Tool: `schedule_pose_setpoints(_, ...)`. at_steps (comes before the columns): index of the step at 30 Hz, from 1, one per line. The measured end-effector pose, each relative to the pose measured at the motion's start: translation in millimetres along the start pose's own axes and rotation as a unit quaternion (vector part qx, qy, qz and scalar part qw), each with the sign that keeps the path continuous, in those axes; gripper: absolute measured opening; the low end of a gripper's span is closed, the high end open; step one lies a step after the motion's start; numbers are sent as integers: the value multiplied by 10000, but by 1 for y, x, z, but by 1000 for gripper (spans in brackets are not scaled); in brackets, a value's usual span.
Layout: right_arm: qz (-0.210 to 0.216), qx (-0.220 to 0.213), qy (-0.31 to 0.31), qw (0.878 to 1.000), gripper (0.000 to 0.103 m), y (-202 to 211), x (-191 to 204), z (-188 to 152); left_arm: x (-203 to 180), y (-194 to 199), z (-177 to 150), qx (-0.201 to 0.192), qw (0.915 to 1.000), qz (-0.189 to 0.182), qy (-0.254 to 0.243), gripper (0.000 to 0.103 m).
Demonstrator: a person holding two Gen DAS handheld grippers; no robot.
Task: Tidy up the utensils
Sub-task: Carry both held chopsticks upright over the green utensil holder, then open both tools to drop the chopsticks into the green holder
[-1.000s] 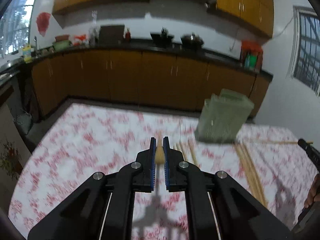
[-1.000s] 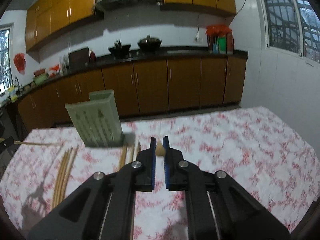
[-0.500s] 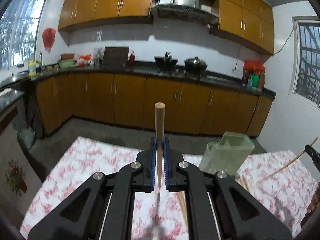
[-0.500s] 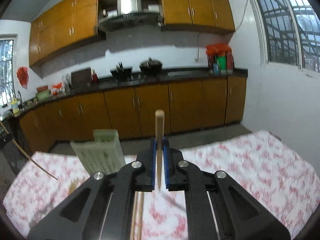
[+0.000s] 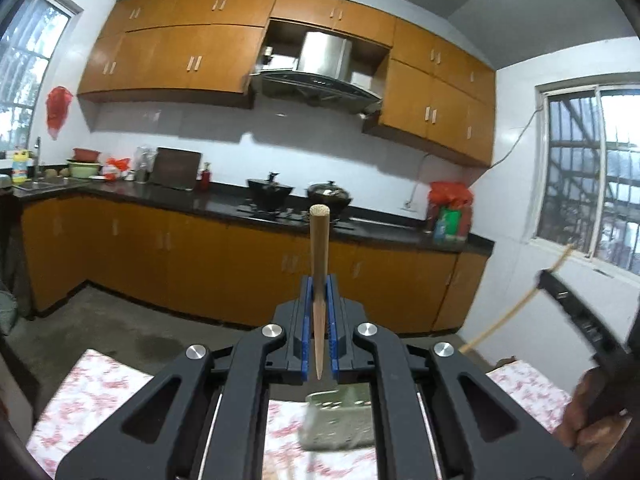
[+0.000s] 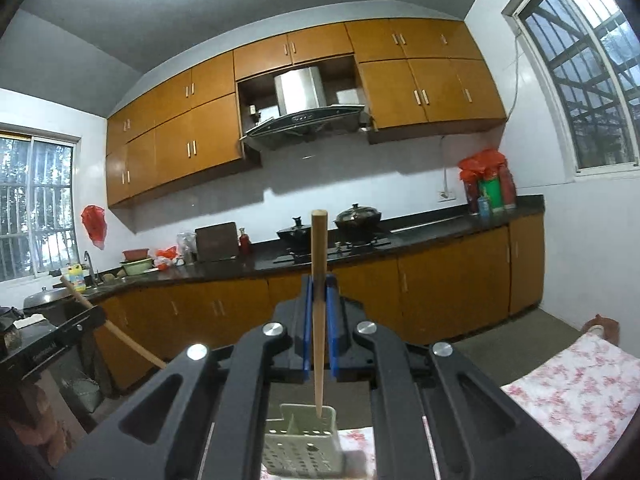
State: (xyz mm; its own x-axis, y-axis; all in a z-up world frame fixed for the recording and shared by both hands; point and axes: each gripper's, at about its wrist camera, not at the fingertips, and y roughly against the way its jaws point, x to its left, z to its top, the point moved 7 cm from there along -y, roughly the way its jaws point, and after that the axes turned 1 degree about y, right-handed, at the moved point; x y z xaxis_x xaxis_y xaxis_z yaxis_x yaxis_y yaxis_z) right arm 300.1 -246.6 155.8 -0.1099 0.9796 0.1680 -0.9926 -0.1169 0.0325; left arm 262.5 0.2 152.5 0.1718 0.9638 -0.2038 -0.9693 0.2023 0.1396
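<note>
Two chopsticks are up off the table, one pinched upright in each claw: the left gripper (image 5: pixel 319 312) clamps a chopstick (image 5: pixel 319 264), the right gripper (image 6: pixel 319 312) another chopstick (image 6: pixel 319 280). The green holder (image 6: pixel 304 446) waits at 6 o'clock, apparently empty; both insertions remain.

Soft, rather dim daylight comes from barred windows: one at the right (image 5: pixel 592 172) and one at far left (image 5: pixel 24 64) in the left wrist view, likewise in the right wrist view (image 6: pixel 580 68). White walls look greyish, and shade lies under the upper cabinets (image 6: pixel 304 80). Strong fisheye bending curves the cabinets and ceiling, with black corners. The near tablecloth (image 5: pixel 100 384) and green holder (image 5: pixel 340 420) are blurred; the chopstick (image 5: pixel 319 280) is sharp
</note>
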Motion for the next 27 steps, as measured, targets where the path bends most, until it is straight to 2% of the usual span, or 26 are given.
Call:
schedule_pose_setpoints(3,16,218,0,9998,8,-19,2,-13,-7,-16,-11,67,9999,-72,-23,8)
schedule_pose_setpoints(9,-7,833,-63,9965,8,-46,-4,-54,-7,-53,-53,663,9978,-57,-37,8)
schedule_pose_setpoints(12,-6,970,-71,9953,9,-50,-5,-65,-4,-58,-63,836,9965,-44,5,8)
schedule_pose_setpoints(18,24,1047,-58,9945,10,-49,0,-72,-2,-53,-64,882,9961,-73,-9,8)
schedule_pose_setpoints(24,-3,972,-71,9952,16,-38,-2,-65,-1,-49,-60,862,9963,-52,15,10)
schedule_pose_setpoints(25,-7,947,-78,9955,17,-35,-2,-62,0,-47,-57,835,9965,-39,29,11)
schedule_pose_setpoints(27,-33,870,-84,9962,19,-26,-4,-56,2,-43,-54,766,9970,-4,64,23)
